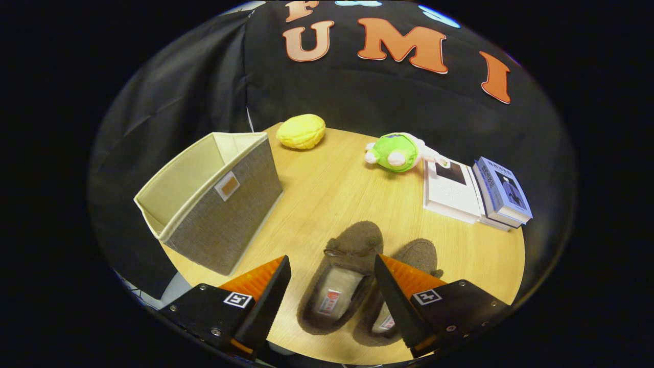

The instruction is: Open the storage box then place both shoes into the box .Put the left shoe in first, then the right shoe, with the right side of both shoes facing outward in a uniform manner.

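Currently, gripper view: the hand-held gripper (332,278) is tilted downward toward the worktop (327,189), hovering above the pair of shoes. Its fingers stand wide apart and hold nothing; no contact with any item is visible. The left shoe (341,278) lies between the fingers, toe pointing away, opening up. The right shoe (416,255) lies touching it on the right, partly hidden behind the right finger. The storage box (214,204), grey fabric with a pale lining, stands open-topped ahead and to the left of the left finger, at the worktop edge. Beyond the shoes: a yellow plush (301,131) just behind the box, a green plush toy (398,152), and two books (475,191) side by side to the right.
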`<action>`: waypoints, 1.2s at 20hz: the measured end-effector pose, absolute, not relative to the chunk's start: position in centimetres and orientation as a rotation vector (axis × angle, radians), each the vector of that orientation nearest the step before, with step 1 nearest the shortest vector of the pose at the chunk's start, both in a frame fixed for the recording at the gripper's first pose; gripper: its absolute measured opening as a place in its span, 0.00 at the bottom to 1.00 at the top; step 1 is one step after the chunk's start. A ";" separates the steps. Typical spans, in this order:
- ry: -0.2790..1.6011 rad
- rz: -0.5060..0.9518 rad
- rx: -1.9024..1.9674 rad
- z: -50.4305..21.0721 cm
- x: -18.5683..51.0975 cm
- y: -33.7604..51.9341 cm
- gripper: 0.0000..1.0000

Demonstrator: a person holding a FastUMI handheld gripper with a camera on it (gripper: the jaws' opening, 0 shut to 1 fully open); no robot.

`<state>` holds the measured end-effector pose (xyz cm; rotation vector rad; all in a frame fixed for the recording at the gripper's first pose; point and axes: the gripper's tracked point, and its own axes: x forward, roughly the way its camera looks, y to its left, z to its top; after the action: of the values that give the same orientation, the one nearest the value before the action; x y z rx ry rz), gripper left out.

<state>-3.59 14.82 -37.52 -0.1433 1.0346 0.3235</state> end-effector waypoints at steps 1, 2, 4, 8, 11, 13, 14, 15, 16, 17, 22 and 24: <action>1.039 0.308 -0.150 -38.1 -3.7 14.2 0.98; 1.044 0.304 -0.144 -38.6 -3.8 14.0 0.98; 1.090 0.316 -0.132 -40.0 -5.0 13.6 0.96; 1.076 0.309 -0.172 -41.5 -4.8 12.2 0.95; 1.046 0.318 -0.248 -42.3 -3.9 12.3 0.93; 1.048 0.301 -0.285 -43.4 -3.4 12.1 0.89; 1.050 0.295 -0.290 -43.8 -3.1 12.1 0.87; 1.036 0.285 -0.304 -43.7 -2.9 12.1 0.83; 1.011 0.293 -0.330 -43.6 -2.5 12.4 0.83; 0.988 0.290 -0.370 -43.4 -2.4 12.3 0.82; 0.935 0.287 -0.518 -43.4 -1.7 12.2 0.81; 0.977 0.265 -0.490 -44.3 -1.4 11.7 0.82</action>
<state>-1.39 11.68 -44.25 -0.4896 0.9767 0.2647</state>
